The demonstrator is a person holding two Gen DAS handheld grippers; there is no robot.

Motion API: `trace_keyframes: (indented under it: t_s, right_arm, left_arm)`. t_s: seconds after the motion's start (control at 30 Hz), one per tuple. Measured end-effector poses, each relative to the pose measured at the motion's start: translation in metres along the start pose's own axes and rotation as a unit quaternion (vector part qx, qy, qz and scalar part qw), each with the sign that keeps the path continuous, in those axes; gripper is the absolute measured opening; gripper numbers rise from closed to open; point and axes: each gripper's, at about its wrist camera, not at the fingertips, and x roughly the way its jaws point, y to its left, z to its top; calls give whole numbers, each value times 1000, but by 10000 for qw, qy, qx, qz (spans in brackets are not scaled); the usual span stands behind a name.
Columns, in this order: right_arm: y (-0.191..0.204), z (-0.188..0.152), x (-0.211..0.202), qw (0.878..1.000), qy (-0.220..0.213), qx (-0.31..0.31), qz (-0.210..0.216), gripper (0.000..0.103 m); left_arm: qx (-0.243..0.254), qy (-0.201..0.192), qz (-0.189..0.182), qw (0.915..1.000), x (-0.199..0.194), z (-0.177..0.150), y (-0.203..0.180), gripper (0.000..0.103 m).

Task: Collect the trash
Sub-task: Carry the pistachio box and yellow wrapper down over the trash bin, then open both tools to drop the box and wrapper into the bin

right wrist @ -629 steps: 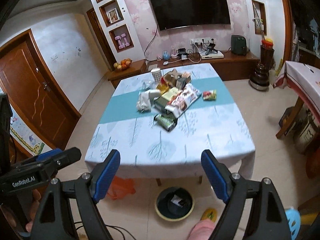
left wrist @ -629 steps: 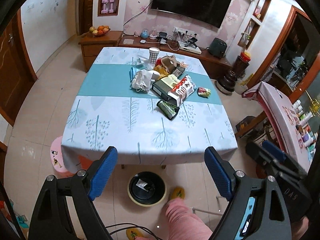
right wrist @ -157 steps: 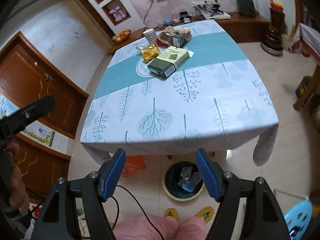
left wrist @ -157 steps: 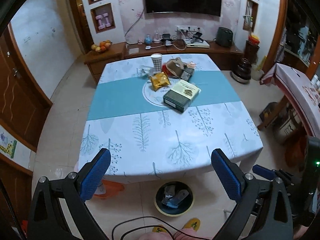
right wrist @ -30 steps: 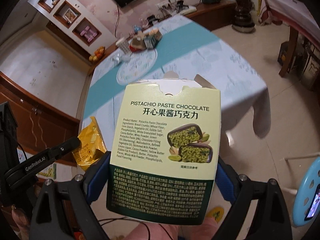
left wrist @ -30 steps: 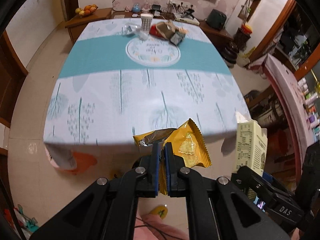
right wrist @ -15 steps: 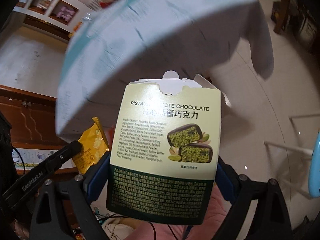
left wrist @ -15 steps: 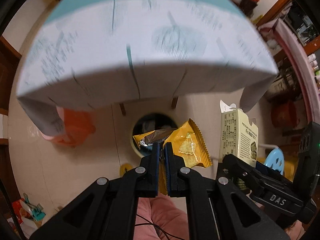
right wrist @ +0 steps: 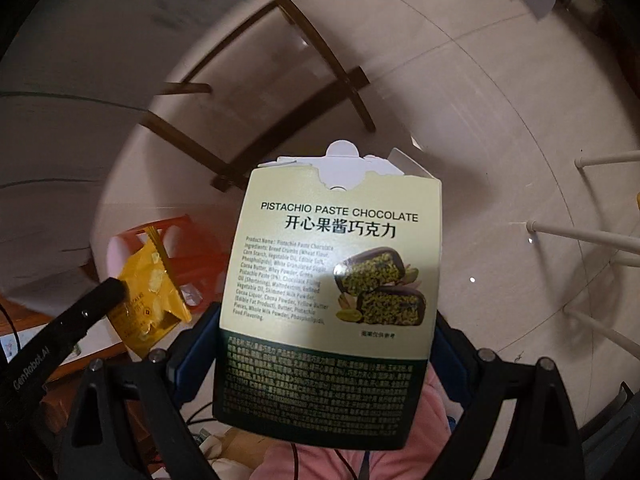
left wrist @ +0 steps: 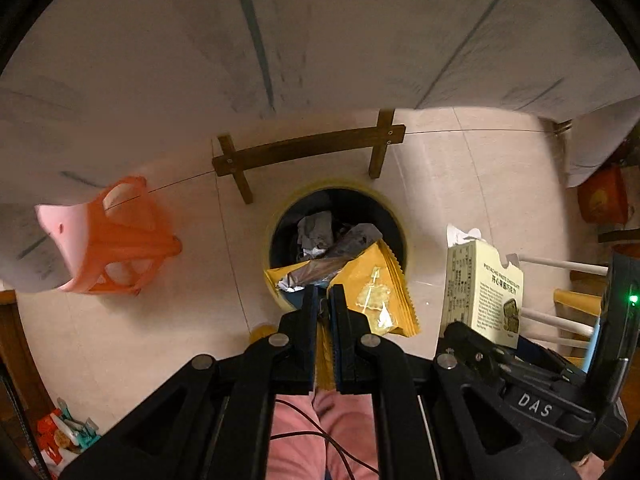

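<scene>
My left gripper point(left wrist: 324, 296) points down, shut on a torn yellow snack wrapper point(left wrist: 376, 292) that hangs over the near rim of the round trash bin point(left wrist: 276, 216). Crumpled wrappers lie inside the bin. My right gripper point(right wrist: 320, 356) is shut on a pale green pistachio chocolate box point(right wrist: 332, 292), held upright with its top flap open. That box point(left wrist: 484, 292) shows to the right of the bin in the left wrist view. The yellow wrapper point(right wrist: 148, 292) and the left gripper's arm show at the lower left of the right wrist view.
The tablecloth's hanging edge point(left wrist: 320, 40) fills the top, with a wooden table brace point(left wrist: 308, 150) under it just beyond the bin. An orange stool point(left wrist: 120, 240) lies left of the bin. White rails point(right wrist: 592, 236) stand to the right. Pink trousers point(left wrist: 320, 432) are below.
Both grippers have dropped from table height to below the table's edge. The bin, small and far before, is now close under the yellow wrapper. Both grips are unchanged.
</scene>
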Motion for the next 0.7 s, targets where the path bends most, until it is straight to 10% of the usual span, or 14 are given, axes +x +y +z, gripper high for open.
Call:
trace_keyframes:
  t_s: [0.2, 0.4, 0.7]
  right_arm:
    - [-4, 7, 41, 9999, -53, 63, -114, 94]
    - [-6, 14, 72, 9998, 11, 44, -195, 94]
    - [7, 14, 87, 9994, 61, -181, -279, 95]
  left_arm:
    - [133, -195, 107, 9997, 50, 3, 4, 13]
    - [174, -409, 11, 9990, 70, 4, 13, 50]
    - [-129, -502, 21, 9987, 63, -5, 39, 52]
